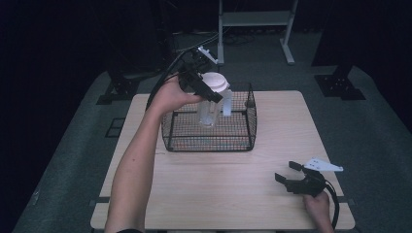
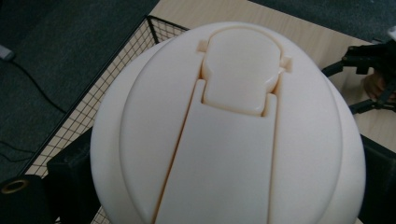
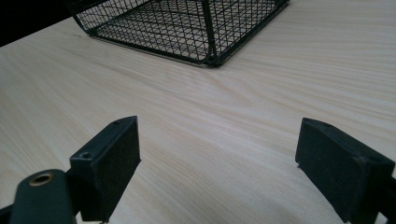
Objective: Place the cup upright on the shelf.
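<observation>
- The room around you is dark: a grey carpeted floor (image 1: 374, 145) on every side, and one pale metal stand (image 1: 255, 19) beyond the far edge.
- Your table (image 1: 228, 184) is one square top of light wood with a fine straight grain, matt and bare over most of its near half.
- One basket (image 1: 243, 141) of thin black wire mesh sits on the far half, rectangular with rounded corners and an open top; the right gripper view shows its near corner (image 3: 208, 58) resting flat on the wood.
- One bottle (image 1: 212, 104) is held upright above the basket's far left part, its lower end down between the mesh walls. The body is clear plastic; the cap (image 2: 229, 126) is a smooth cream dome with a flat hinged strap and a rounded flip tab.
- Your left gripper (image 1: 206, 92) is clamped on the bottle just under the cap; the left gripper view shows a black jaw pressed against each side of it.
- Your right gripper (image 1: 287, 172) rests low over the near right of the table, well apart from the basket, jaws spread wide with only bare wood between the two black blocks.
</observation>
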Demonstrator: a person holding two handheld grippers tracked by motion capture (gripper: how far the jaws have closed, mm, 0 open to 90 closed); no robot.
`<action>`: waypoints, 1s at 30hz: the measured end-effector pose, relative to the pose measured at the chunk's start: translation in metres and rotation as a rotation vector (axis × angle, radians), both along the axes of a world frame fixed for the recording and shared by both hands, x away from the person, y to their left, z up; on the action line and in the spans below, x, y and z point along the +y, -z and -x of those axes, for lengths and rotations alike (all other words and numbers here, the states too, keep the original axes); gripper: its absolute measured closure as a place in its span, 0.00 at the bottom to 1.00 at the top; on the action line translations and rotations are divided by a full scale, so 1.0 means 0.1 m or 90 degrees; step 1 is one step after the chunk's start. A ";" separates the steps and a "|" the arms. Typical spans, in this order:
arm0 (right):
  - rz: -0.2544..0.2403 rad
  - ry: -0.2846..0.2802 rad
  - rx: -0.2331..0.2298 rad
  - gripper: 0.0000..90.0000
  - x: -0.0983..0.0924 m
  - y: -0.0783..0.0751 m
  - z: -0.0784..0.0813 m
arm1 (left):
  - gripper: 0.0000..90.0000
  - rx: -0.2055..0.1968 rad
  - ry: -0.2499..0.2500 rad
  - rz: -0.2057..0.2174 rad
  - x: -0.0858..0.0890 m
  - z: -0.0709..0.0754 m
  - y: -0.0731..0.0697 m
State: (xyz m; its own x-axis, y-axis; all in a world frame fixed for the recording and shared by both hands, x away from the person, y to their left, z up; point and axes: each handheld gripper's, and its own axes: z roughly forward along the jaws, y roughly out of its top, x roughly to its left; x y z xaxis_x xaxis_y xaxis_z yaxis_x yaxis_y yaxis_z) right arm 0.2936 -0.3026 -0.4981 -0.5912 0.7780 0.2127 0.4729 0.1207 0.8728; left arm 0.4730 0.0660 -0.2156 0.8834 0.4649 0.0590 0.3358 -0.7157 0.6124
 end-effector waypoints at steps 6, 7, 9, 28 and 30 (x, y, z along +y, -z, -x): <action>-0.002 0.000 -0.001 0.14 0.00 0.00 0.00 | 0.06 0.004 -0.038 -0.011 0.05 -0.15 0.09; -0.002 0.001 0.000 0.14 0.00 0.00 0.00 | 0.06 0.005 -0.043 -0.011 0.05 -0.17 0.10; -0.002 0.001 -0.001 0.14 0.00 0.00 0.00 | 0.06 0.007 -0.055 -0.007 0.06 -0.21 0.13; -0.012 0.002 0.000 0.14 -0.01 0.00 -0.01 | 0.06 0.028 -0.090 -0.020 -0.01 -0.52 0.56; -0.013 0.002 -0.002 0.14 -0.02 0.00 -0.01 | 0.06 0.031 -0.093 -0.014 -0.01 -0.54 0.60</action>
